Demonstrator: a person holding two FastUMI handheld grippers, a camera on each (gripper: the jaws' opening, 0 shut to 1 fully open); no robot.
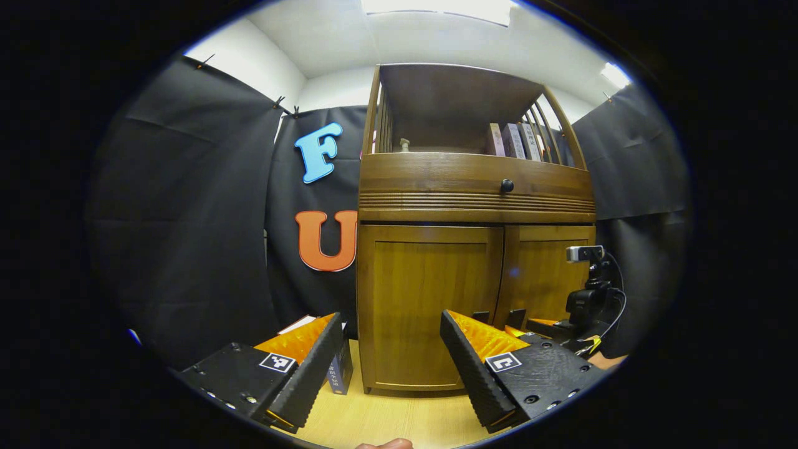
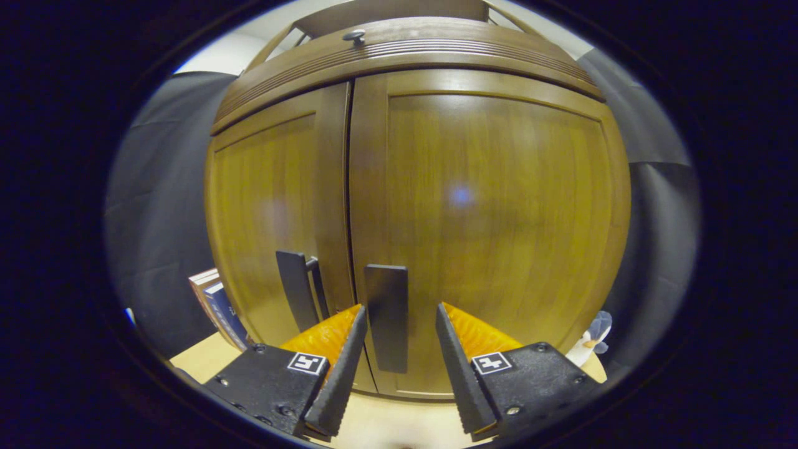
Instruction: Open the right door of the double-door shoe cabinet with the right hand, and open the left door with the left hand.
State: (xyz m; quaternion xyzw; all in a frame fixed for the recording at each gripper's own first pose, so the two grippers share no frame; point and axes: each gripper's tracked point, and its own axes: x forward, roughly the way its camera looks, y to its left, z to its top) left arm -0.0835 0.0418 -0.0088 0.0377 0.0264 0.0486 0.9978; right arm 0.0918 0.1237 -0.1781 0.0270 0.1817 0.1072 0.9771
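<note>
The wooden shoe cabinet (image 1: 474, 206) stands on a pale tabletop with both doors closed. In the left gripper view my left gripper (image 1: 390, 319) is open and empty, a short way back from the left door (image 1: 430, 299). My right gripper (image 1: 548, 324) appears low at the cabinet's front, close to the two dark handles (image 1: 516, 317). In the right gripper view my right gripper (image 2: 400, 308) is open, and the right door's flat dark handle (image 2: 386, 315) stands between its fingers without being squeezed. The left door's handle (image 2: 296, 288) sits just left of the seam.
Books (image 1: 340, 371) lean against the cabinet's left side on the wooden tabletop (image 1: 386, 418). A small soft toy (image 2: 589, 340) lies at the cabinet's right corner. Above the doors are a drawer with a round knob (image 1: 507, 185) and an open shelf holding books (image 1: 514, 140).
</note>
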